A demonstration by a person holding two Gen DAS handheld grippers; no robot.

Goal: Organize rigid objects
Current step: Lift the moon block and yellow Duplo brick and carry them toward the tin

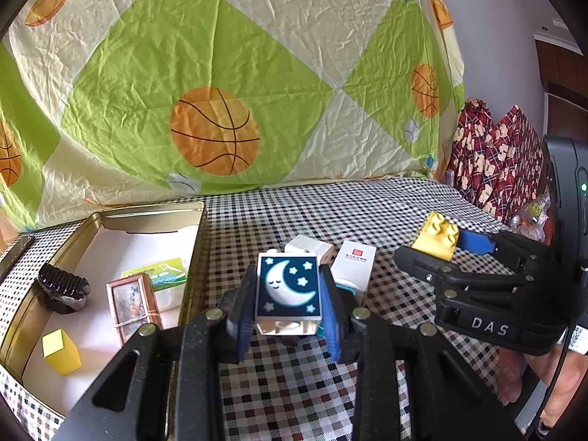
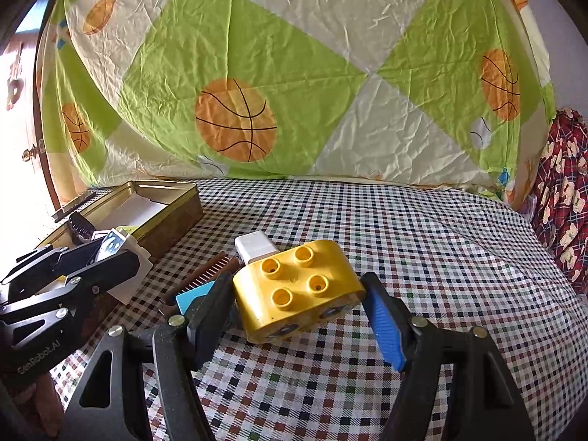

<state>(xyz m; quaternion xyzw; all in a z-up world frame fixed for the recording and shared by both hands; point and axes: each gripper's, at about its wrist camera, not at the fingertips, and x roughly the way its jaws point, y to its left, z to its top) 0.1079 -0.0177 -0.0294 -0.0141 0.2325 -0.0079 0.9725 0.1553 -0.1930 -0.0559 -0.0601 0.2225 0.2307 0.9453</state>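
The left claw [image 1: 288, 316] is pinched tight on a small moon-print block [image 1: 287, 286], a boxy piece with a glossy dark-blue face showing a sleeping crescent and stars, its sides pale and its lower end clear and shiny. The block is held off the checked cloth, with the gold tin [image 1: 154, 213] just to the claw's left. The right claw [image 2: 297, 312] stands fairly wide around a yellow toy brick [image 2: 297, 290]: a hard, smooth plastic piece with rounded ends and four studs on top. The dark left pad presses the brick's side, while the ribbed blue pad looks a shade clear of it, so I cannot tell for certain that the grip is firm. In the left wrist view the brick sits raised between the pads.

Both hands seem to be in the carrying step, each piece bound for the tin. The next move calls for swinging the moon block leftward over the tin's raised metal rim and lowering it onto a bare patch of the white lining, clear of the yellow wooden cube [image 1: 60, 352], the copper-framed box [image 1: 134, 305], the green-labelled case [image 1: 161, 275] and the fluted dark cup [image 1: 64, 288].

Left on the cloth-covered bench [image 2: 422, 242] are a white adapter-like block [image 2: 255, 244], a brown comb [image 2: 205, 272] and a white carton [image 1: 352, 264].
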